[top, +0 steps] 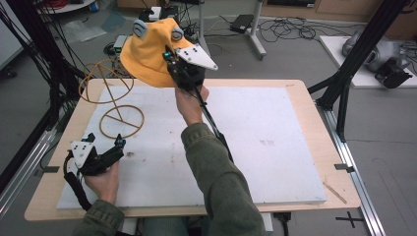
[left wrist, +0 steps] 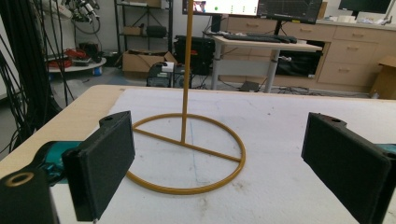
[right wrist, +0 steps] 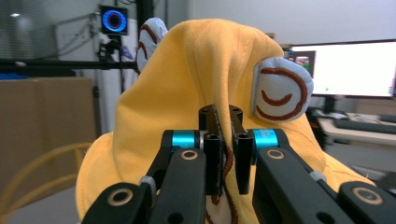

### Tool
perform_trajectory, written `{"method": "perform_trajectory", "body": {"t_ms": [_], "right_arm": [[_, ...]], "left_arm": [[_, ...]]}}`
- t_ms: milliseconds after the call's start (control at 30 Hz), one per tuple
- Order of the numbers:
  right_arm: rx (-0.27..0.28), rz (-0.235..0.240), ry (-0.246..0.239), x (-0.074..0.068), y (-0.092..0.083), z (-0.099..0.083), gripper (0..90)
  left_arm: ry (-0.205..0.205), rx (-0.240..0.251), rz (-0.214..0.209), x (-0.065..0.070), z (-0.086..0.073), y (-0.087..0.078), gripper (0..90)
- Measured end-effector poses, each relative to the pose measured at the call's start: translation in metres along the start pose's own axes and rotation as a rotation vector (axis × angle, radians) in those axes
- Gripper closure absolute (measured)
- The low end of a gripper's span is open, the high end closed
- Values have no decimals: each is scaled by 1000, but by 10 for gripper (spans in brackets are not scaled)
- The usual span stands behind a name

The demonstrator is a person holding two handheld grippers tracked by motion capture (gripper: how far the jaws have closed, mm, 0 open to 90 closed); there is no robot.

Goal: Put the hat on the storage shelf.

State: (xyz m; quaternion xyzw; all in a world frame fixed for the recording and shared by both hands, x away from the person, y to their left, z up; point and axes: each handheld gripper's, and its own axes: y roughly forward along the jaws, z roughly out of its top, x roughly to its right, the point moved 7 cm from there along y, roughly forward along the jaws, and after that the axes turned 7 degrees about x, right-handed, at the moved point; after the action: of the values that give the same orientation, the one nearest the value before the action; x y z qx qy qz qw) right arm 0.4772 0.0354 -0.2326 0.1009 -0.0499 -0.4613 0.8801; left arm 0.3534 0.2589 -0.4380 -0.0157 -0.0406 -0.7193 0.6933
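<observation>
A yellow hat with two grey-blue ears hangs in the air over the table's far left, pinched at its edge by my right gripper. In the right gripper view the jaws are shut on the hat's fabric, and my right gripper points up into it. A yellow wire stand with a round base ring and a round top ring stands just left of the hat. My left gripper rests near the table's front left, open and holding nothing, facing the stand's base ring and upright rod.
A white board covers most of the wooden table. Black frame posts rise at the left and right sides. Cables, boxes and desk legs lie on the floor beyond the far edge.
</observation>
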Motion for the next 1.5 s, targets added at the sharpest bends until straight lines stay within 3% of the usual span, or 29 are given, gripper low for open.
{"method": "perform_trajectory", "body": {"t_ms": [100,133,167,233,267,333,567,733,967,1100,1233,1467,1500], "right_arm": [[5,45,21,-26,15,4,878],[5,45,21,-26,15,4,878],[10,73,34,-41,24,5,877],[7,85,30,-49,28,5,878],[6,113,18,-64,37,6,877],[-3,137,17,-78,46,5,878],[-10,193,30,-109,68,6,877],[-33,212,29,-119,74,-3,877],[-93,242,27,-133,77,-34,876],[-129,234,7,-134,75,-52,876],[-144,233,18,-130,72,-61,872],[-143,228,28,-127,72,-61,870],[-142,234,26,-126,72,-61,769]], "left_arm": [[-10,-1,6,-3,0,-2,99],[-10,-1,6,-3,0,-2,99],[-10,-4,5,-3,-1,-2,99],[-18,-1,8,-4,-1,-3,100],[-22,-1,9,-5,-1,-3,100],[-24,-1,10,-6,-1,-4,99],[-42,-4,32,-17,-2,-8,99],[-47,5,47,-22,-1,-12,99],[-34,7,46,-22,0,-14,99],[-42,15,46,-21,1,-13,99],[-39,8,38,-19,0,-11,99],[-34,6,32,-18,0,-9,99],[-32,3,33,-18,0,-9,99]]}}
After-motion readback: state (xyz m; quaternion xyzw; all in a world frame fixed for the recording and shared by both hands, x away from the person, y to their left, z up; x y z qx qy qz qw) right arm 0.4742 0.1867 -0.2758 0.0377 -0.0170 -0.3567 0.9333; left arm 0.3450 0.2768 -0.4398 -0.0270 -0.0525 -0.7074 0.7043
